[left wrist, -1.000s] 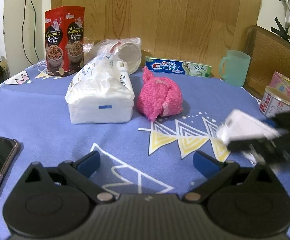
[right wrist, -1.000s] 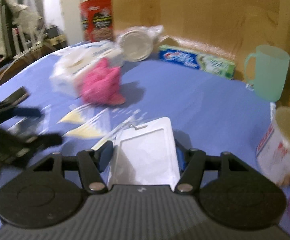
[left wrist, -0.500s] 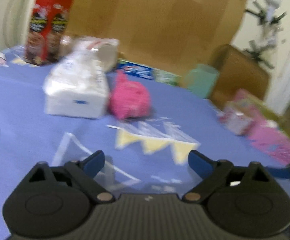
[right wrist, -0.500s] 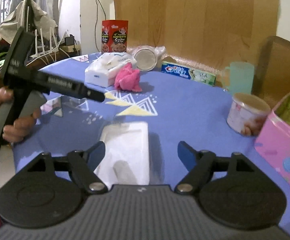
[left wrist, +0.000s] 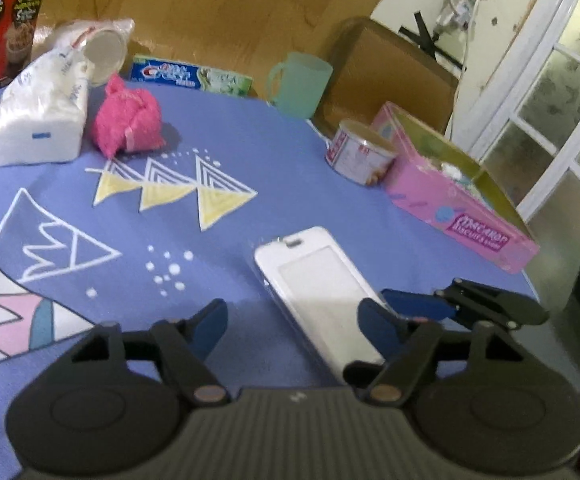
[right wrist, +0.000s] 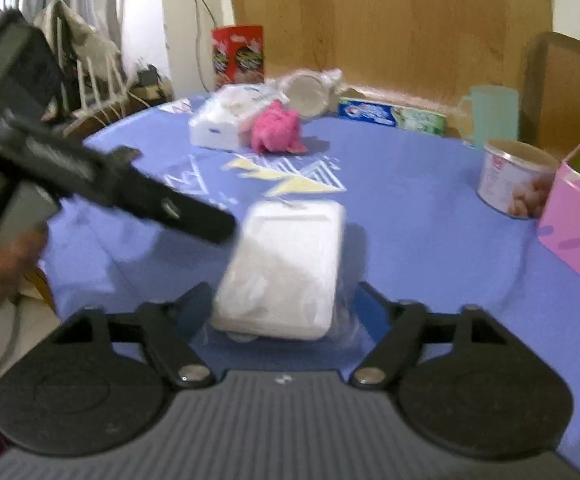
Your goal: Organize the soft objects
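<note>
Lying flat: white packet (left wrist: 321, 292) is resting on the blue tablecloth (left wrist: 290, 168), near the table's front edge.
Changing since a moment ago: the packet was clamped and lifted in the right gripper (right wrist: 286, 308) one second back; half a second back it was already lying on the cloth with that gripper spread; now the left wrist view is swinging round to face it.
Long axis: running away from the front edge toward the table's middle, its notched end pointing at the yellow triangles (left wrist: 170, 188).
Right gripper state: fingers are standing apart, one on each side of the packet's near end; blur is hiding whether they are touching it.
Left gripper (left wrist: 293, 326) state: fingers are spread wide, holding nothing, hovering just above the cloth at the packet's near end.
Further out: pink plush (left wrist: 128, 120) is sitting just beside the tissue pack (left wrist: 38, 120) at the far side; tin can (left wrist: 359, 152) and pink box (left wrist: 461, 204) are standing to the right.
</note>
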